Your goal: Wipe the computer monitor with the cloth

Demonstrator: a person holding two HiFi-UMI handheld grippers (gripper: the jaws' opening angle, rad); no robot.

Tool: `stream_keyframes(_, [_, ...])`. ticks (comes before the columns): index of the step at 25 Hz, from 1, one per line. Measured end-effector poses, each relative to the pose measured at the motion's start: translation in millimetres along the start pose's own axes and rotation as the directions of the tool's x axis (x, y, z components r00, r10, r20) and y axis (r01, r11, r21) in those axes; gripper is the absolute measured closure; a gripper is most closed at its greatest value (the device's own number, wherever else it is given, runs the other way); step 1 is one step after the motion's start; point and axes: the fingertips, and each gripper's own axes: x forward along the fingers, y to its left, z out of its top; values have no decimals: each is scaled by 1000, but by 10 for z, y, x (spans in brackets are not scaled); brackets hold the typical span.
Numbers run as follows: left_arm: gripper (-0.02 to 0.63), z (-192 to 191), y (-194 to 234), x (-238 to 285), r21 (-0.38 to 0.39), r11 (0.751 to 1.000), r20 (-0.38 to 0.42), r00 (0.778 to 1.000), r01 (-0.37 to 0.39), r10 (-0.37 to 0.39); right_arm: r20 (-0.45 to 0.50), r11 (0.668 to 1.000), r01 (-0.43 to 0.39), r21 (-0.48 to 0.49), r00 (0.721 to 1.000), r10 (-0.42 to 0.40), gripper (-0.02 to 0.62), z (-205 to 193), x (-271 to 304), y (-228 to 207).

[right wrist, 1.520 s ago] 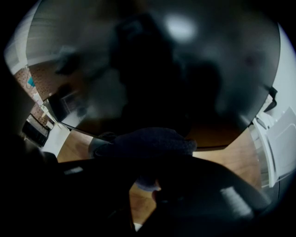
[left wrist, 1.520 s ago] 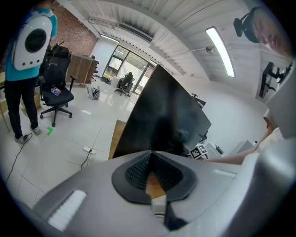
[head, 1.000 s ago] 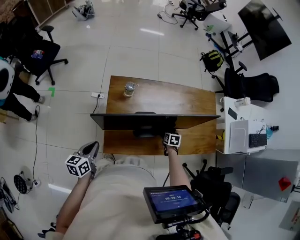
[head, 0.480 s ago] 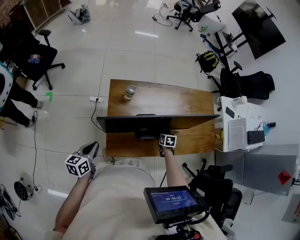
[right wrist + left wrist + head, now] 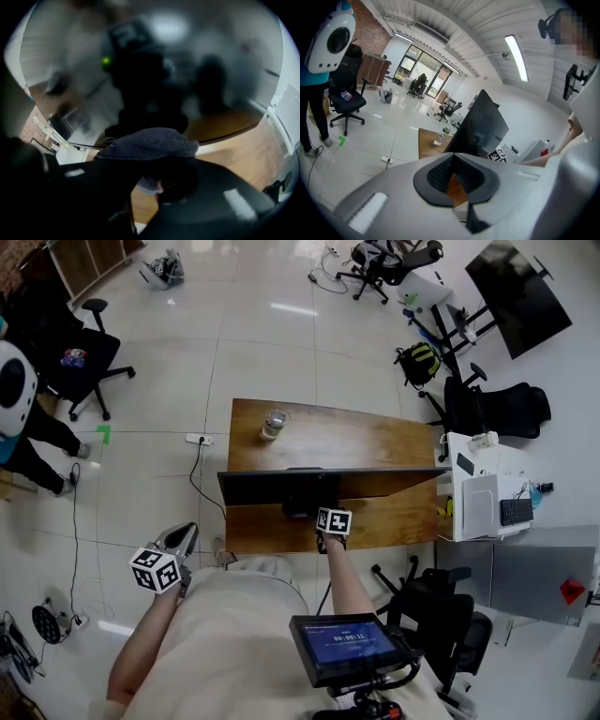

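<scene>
The black computer monitor (image 5: 375, 479) stands on a wooden desk (image 5: 375, 442); from the head view I see its top edge. My right gripper (image 5: 328, 514) is up against the screen near its middle, shut on a dark grey cloth (image 5: 147, 143). In the right gripper view the cloth bulges over the jaws and presses on the glossy screen (image 5: 154, 70), just above its lower edge. My left gripper (image 5: 187, 532) hangs back by the person's left side, off the desk, with its jaws together and nothing in them. From the left gripper view (image 5: 457, 187) the monitor (image 5: 480, 124) shows edge-on.
A glass jar (image 5: 274, 423) stands on the far side of the desk. A white cabinet (image 5: 483, 488) adjoins the desk's right end. A power strip (image 5: 200, 439) lies on the floor at left. A black chair (image 5: 431, 610) is behind right. A person (image 5: 19, 399) stands far left.
My right gripper with the cloth has slid leftward along the screen. The left gripper has stayed where it was.
</scene>
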Motion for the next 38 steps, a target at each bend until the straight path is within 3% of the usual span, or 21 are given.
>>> stream_keyframes(17, [606,-8,459,-439,7,1000,17,1000,-9,9,14,998,-41,-36,999,42,508,-44,161,781])
stream_keyframes(28, [606,-32,453,-434,-3,1000,18,1000,-1,2,-13,989,-115,-90,993,115,506,-105,272,1364])
stream_keyframes(38, [606,-64,545,-554,-25,999,38,998,-42,43,-53,969,-192,-152,981,186,506,-177,379,1838])
